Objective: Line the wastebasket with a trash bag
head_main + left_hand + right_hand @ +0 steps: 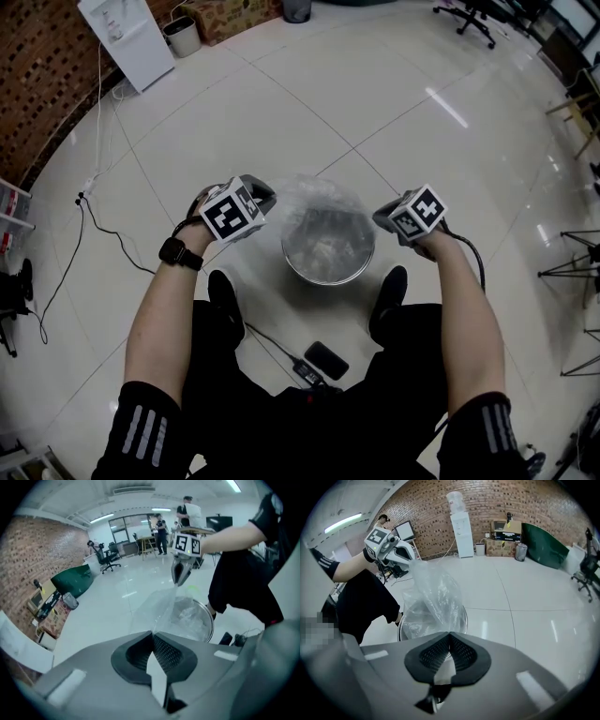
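Observation:
A round metal wastebasket point(328, 251) stands on the floor between the person's feet. A clear trash bag point(317, 199) rises out of it, stretched between both grippers. My left gripper point(270, 199) is at the basket's left rim and shut on the bag's edge; in the left gripper view the film point(157, 609) runs straight into the closed jaw tips point(152, 633). At the right rim, my right gripper point(380, 217) is shut on the opposite edge of the bag point(433, 595), with the jaw tips point(449, 634) together. Crumpled plastic fills the basket point(199, 618).
A phone point(326, 360) and a charger cable point(302, 369) lie on the floor near the person's shoes point(225, 298). Another cable point(103, 228) runs at left. A white water dispenser point(127, 37) and a small bin point(183, 36) stand far back, and a tripod point(572, 264) stands at right.

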Motion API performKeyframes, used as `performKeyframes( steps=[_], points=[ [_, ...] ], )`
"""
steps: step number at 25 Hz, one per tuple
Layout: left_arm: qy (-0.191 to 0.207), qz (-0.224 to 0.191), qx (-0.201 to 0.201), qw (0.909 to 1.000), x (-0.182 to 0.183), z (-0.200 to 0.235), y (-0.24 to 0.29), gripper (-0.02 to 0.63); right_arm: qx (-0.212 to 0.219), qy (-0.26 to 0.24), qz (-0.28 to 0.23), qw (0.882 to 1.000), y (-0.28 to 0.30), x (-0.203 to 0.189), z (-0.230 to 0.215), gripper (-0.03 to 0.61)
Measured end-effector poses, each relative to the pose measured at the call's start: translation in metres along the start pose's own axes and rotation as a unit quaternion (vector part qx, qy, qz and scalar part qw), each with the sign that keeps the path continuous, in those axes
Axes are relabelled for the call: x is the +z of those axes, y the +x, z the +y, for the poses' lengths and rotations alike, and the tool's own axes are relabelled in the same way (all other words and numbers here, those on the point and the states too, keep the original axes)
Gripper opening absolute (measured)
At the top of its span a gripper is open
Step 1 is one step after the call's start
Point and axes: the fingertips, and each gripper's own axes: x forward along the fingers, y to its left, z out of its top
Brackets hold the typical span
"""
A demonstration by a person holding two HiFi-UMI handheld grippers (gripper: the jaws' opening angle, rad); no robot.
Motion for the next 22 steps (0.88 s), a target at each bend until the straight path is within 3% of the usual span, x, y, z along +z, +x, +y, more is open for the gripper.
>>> performKeyframes(
  steps=[2,3,5,7,14,16,19,22],
  points=[
    [-0.054,-0.039,-0.027,0.9974,0.015,0.0,-0.006,-0.005,-0.008,0.002,0.006,1.0,-0.002,-0.004,-0.004,0.015],
    [-0.077,-0.056,-0.035,0.9948,0.022,0.001,-0.008,-0.005,-0.016,-0.001,0.008,1.0,-0.005,-0.004,-0.007,0.053],
    [-0.11,-0.08,-0.04,0.9899,0.034,0.005,-0.013,-0.005,-0.037,-0.017,0.001,0.999,-0.015,0.001,-0.012,0.113],
    [-0.131,-0.098,-0.038,0.9857,0.044,0.011,-0.016,-0.005,-0.064,-0.048,-0.017,0.997,-0.031,0.017,-0.012,0.114],
    [-0.167,-0.104,-0.029,0.98,0.05,0.019,-0.019,-0.006,-0.109,-0.138,-0.125,0.976,-0.08,0.096,0.047,0.114],
    [-0.178,-0.108,-0.029,0.9777,0.051,0.021,-0.02,-0.006,-0.104,-0.163,-0.136,0.972,-0.074,0.11,0.07,0.118],
    [-0.186,-0.124,-0.035,0.9739,0.058,0.02,-0.023,-0.006,-0.104,-0.187,-0.131,0.968,-0.049,0.119,0.091,0.173],
    [-0.186,-0.133,-0.036,0.9729,0.065,0.019,-0.026,-0.006,-0.102,-0.184,-0.129,0.969,-0.024,0.125,0.096,0.197]
  ],
)
